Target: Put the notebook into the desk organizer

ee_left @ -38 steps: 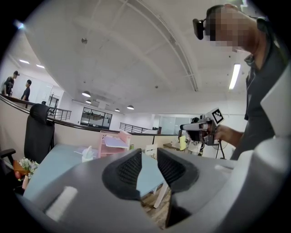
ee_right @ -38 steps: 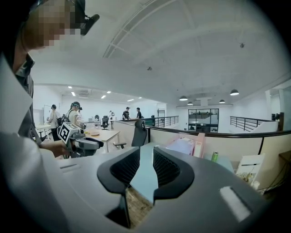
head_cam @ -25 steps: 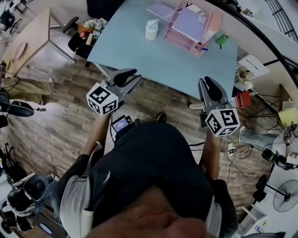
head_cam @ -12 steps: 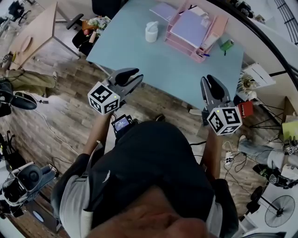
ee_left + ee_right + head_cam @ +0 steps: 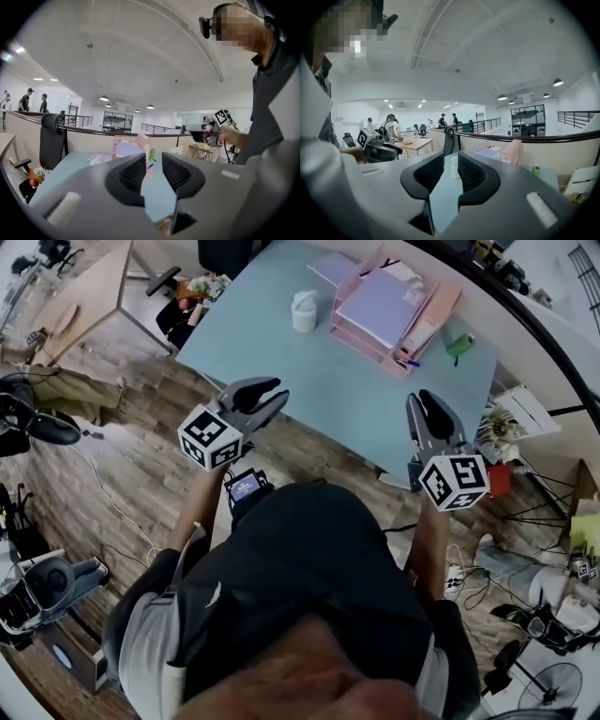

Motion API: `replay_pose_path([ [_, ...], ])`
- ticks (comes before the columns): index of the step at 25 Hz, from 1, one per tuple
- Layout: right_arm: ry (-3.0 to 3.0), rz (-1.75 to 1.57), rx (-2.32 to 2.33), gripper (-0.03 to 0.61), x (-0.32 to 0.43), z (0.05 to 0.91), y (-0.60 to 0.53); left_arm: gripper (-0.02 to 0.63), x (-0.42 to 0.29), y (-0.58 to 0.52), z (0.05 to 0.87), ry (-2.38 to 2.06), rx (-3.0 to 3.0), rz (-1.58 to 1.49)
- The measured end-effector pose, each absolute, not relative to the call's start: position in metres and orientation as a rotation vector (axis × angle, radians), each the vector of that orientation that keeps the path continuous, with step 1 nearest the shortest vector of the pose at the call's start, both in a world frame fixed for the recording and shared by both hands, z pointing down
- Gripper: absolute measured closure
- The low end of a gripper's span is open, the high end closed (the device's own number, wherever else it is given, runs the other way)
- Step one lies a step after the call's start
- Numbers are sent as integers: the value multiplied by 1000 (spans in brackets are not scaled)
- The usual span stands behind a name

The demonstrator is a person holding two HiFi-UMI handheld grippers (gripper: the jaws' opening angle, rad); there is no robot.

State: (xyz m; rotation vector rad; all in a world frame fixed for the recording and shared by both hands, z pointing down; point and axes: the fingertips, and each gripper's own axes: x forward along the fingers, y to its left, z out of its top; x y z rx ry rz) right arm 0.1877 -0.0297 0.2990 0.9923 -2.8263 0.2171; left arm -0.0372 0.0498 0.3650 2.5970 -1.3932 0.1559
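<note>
Basically, table (image 5: pixel 309 381): light blue, dead ahead at 12 o'clock. Its near half is bare, so the approach is wide open.
desk organizer (image 5: pixel 356 332): pink stacked trays at the far end, about 1 o'clock from the person. Something lavender already lies on the top tray.
notebook (image 5: pixel 328 263): my guess is it's the flat lavender thing on the tabletop at the organizer's 10 o'clock, right beside it (can't say for sure it isn't the one on the tray). The step in hand looks like the reach-in, with nothing picked up yet. I'd open one gripper before getting there and come in low along the tabletop. Then pinch a free edge and keep the notebook flat so it slides into a tray without catching the rim.
left gripper (image 5: pixel 153 168): jaws pinched together with nothing between them. It's held out in front of the body at the table's near edge, pointing to about 1 o'clock.
right gripper (image 5: pixel 451 171): jaws nearly together too, empty. It points to 12 o'clock, well apart from the notebook.
white cup (image 5: pixel 305 310): at the organizer's 9 o'clock, so steer around it.
</note>
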Motion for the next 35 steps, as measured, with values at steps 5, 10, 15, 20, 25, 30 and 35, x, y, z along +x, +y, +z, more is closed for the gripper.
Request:
replay_pose_path([
  [5,-2844,232,993,508,208,302,-42,446,-17,39,361,-1395,2609,191],
  [10,-2845,259,1023,507,223,306,-52,446,-5,27,358,-1375,2625,221],
  [15,-2822,290,1057,508,229,317,-60,446,-2,12,364,-1337,2633,237],
  [20,-2790,303,1130,508,226,319,-64,446,-7,-3,368,-1261,2662,241],
  [25,-2740,313,1236,508,212,318,-68,446,-25,-28,366,-1163,2714,232],
  [30,-2688,307,1336,508,188,313,-73,446,-50,-52,359,-1067,2771,208],
  [35,-2640,303,1416,507,166,310,-76,446,-69,-71,363,-973,2801,196],
])
